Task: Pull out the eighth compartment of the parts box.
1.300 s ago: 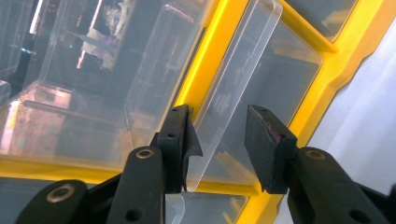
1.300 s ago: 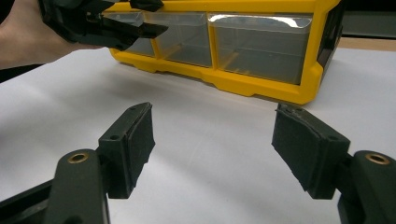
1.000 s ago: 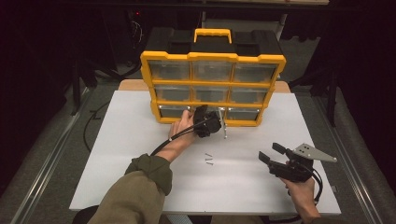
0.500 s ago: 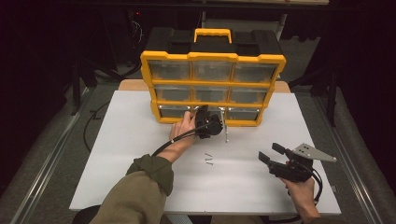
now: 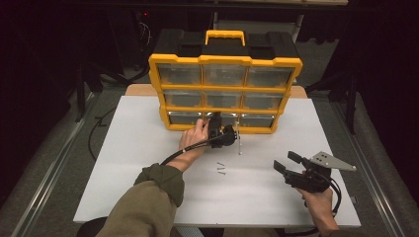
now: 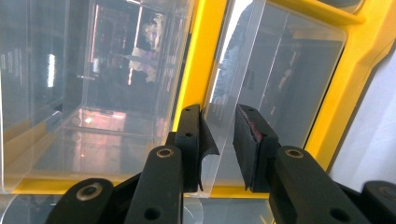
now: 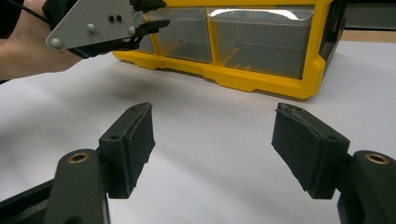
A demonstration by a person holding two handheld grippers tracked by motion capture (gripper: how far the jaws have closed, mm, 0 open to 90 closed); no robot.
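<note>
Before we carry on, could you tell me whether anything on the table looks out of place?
Mostly tidy. A few small screws lie loose on the white tabletop in front of the yellow drawer organizer, outside its drawers. The left gripper is at a clear bottom-row drawer tab.

A white table (image 5: 123, 168) carries a yellow drawer cabinet (image 5: 225, 91) standing at its far edge. In front of the cabinet, two small screws (image 5: 221, 169) lie side by side near the table's middle, and a longer bolt (image 5: 239, 144) lies just nearer the cabinet.
</note>
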